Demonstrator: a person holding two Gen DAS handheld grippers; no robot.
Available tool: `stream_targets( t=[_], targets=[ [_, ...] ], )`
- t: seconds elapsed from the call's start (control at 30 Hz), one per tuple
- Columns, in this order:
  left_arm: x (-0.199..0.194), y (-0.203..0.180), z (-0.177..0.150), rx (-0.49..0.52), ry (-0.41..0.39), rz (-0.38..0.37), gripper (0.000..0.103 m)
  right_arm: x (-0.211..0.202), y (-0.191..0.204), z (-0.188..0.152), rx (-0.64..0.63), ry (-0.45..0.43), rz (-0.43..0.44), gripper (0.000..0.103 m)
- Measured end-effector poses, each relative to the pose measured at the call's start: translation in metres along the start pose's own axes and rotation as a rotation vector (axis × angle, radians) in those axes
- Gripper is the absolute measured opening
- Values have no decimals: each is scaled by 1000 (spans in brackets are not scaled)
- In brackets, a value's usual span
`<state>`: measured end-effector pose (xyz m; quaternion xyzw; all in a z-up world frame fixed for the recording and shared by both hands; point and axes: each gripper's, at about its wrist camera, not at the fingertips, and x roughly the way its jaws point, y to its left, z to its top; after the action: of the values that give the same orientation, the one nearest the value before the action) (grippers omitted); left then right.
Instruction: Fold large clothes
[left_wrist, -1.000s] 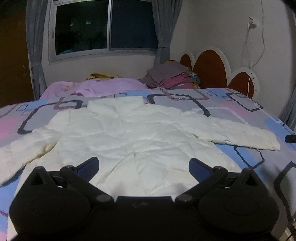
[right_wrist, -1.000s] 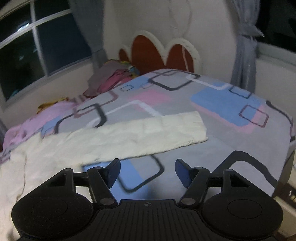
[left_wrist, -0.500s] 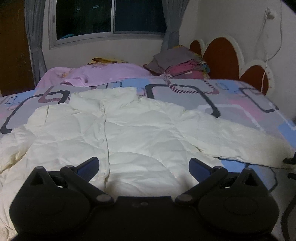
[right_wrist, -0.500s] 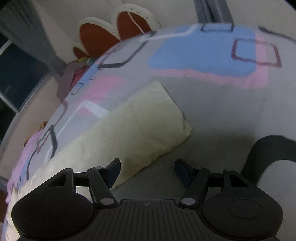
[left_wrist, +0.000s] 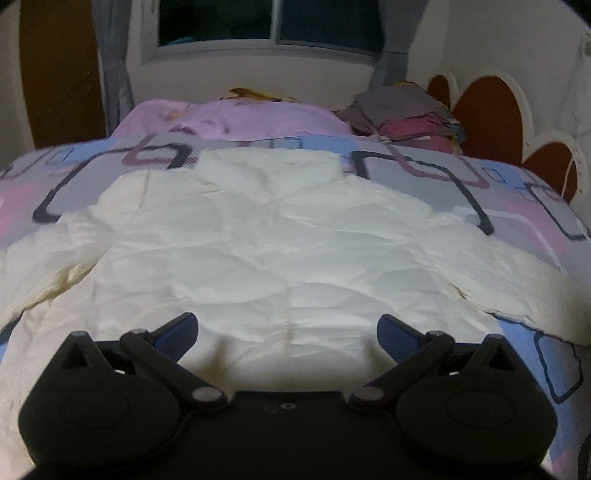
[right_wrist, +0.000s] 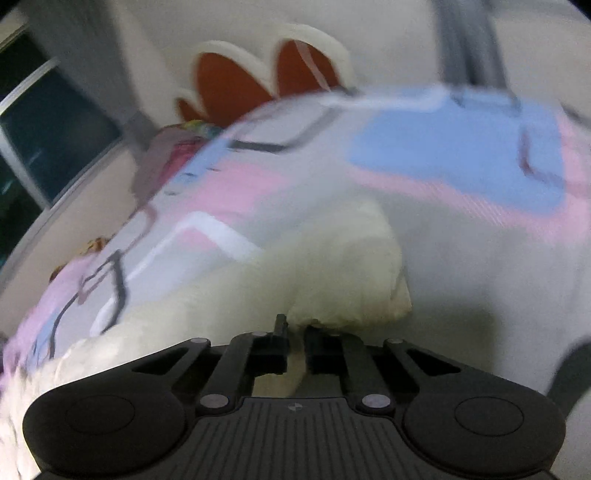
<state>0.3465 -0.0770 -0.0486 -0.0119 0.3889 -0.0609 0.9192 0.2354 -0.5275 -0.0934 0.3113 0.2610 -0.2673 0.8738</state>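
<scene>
A cream quilted jacket (left_wrist: 277, 251) lies spread flat, front up, on the patterned bedcover (left_wrist: 517, 206), collar toward the window and both sleeves out to the sides. My left gripper (left_wrist: 288, 328) hovers open over the lower middle of the jacket, with nothing between its blue-padded fingers (left_wrist: 177, 328). In the blurred right wrist view, my right gripper (right_wrist: 295, 332) is closing its jaws on the cuff end of the jacket's sleeve (right_wrist: 351, 266). Cream fabric is pinched in the narrow gap between them.
A pile of folded clothes (left_wrist: 406, 110) and a pink blanket (left_wrist: 240, 118) lie at the far side of the bed below the window (left_wrist: 266, 22). A red and white scalloped headboard (left_wrist: 484, 107) stands at the right. The bedcover (right_wrist: 461, 155) falls away beyond the sleeve.
The right gripper came down onto the sleeve's cuff and its jaws went from wide apart to pinched on the fabric. The left gripper moved in closer over the jacket, still open.
</scene>
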Motion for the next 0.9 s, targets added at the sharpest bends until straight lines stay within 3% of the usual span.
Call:
stream_targets(
  t=[0.17,0.3,0.43,0.53,0.7,0.8,0.83,0.87,0.9],
  targets=[
    [-4,48,0,-68,-23,-12,103,-33,98,-6,-229,-82,132,7],
    [-8,81,4,-89,-45,-45,102,-52,188,-39,-388,-82,267,7],
    [-15,116,5,-125,-80,-53,100,-63,276,-105,-497,29,445,7],
    [-19,141,1,-157,-86,-57,99,-66,331,-166,-585,99,514,7],
    [-18,173,-9,-172,-40,-54,93,-64,385,-252,-673,219,552,7],
    [-17,182,-13,-170,-25,-70,95,-56,402,-276,-757,265,558,9],
    [-16,183,-14,-168,-22,-83,96,-58,407,-284,-805,253,529,25],
    [-15,183,-14,-163,-23,-94,100,-60,406,-285,-827,220,516,59],
    [-13,182,-13,-157,-27,-105,103,-67,399,-280,-822,177,543,70]
  ],
)
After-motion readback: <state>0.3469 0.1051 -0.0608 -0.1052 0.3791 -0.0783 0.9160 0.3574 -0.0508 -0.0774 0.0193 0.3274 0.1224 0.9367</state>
